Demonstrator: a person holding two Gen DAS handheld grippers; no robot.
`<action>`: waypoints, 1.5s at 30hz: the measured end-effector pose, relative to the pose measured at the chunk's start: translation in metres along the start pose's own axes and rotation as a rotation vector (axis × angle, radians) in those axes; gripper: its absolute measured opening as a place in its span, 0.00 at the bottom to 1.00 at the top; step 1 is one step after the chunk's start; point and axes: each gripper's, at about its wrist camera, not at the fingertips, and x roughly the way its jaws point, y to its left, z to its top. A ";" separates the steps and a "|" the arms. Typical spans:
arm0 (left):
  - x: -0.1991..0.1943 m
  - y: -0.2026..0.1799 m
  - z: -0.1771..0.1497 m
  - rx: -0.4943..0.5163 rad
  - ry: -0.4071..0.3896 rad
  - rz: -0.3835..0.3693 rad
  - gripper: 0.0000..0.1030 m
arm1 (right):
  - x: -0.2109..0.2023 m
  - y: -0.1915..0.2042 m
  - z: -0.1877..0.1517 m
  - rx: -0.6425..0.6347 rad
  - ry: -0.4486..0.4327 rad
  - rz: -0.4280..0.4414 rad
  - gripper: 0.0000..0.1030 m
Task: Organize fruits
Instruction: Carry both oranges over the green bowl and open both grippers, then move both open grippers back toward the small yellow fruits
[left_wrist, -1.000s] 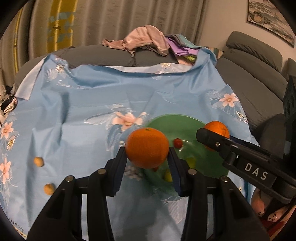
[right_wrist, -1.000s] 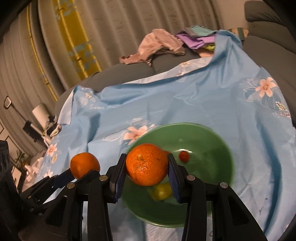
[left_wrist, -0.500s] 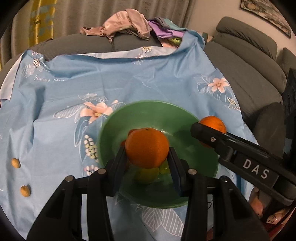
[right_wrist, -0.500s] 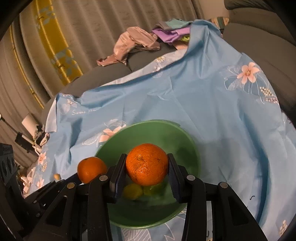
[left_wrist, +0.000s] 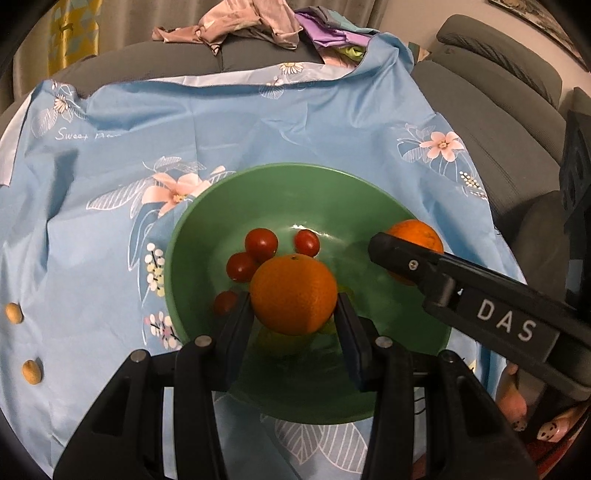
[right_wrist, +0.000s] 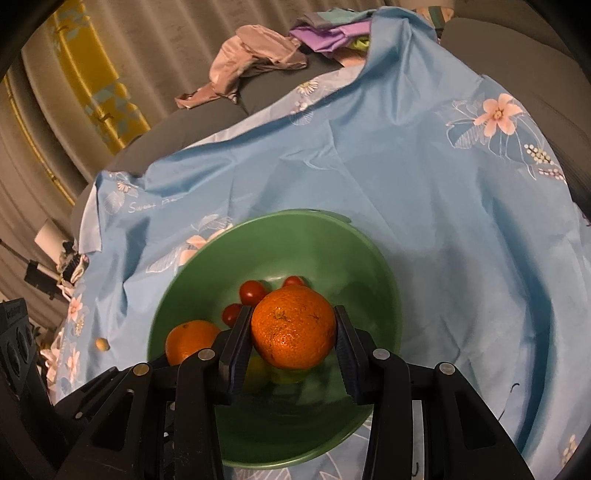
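A green bowl sits on a blue floral cloth and holds several cherry tomatoes and yellow-green fruits, partly hidden. My left gripper is shut on an orange and holds it over the bowl's middle. My right gripper is shut on a second orange over the bowl. In the left wrist view the right gripper's finger and its orange hang over the bowl's right rim. In the right wrist view the left gripper's orange shows at the bowl's left.
The blue cloth covers a grey sofa. Two small tan fruits lie on the cloth at the far left. A pile of clothes lies on the sofa back. Grey cushions rise to the right.
Both grippers have moved in over the green bowl with their oranges still held. The bowl now fills the view and its tomatoes show.
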 end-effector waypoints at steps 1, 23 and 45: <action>0.001 -0.001 0.000 0.002 0.003 -0.001 0.43 | 0.001 -0.001 0.000 0.001 0.005 -0.004 0.42; 0.008 0.001 0.001 -0.005 0.012 -0.006 0.44 | 0.015 0.003 -0.001 -0.038 0.048 -0.037 0.42; 0.001 0.001 0.003 -0.030 0.021 -0.040 0.64 | 0.015 -0.002 0.000 -0.006 0.034 -0.015 0.49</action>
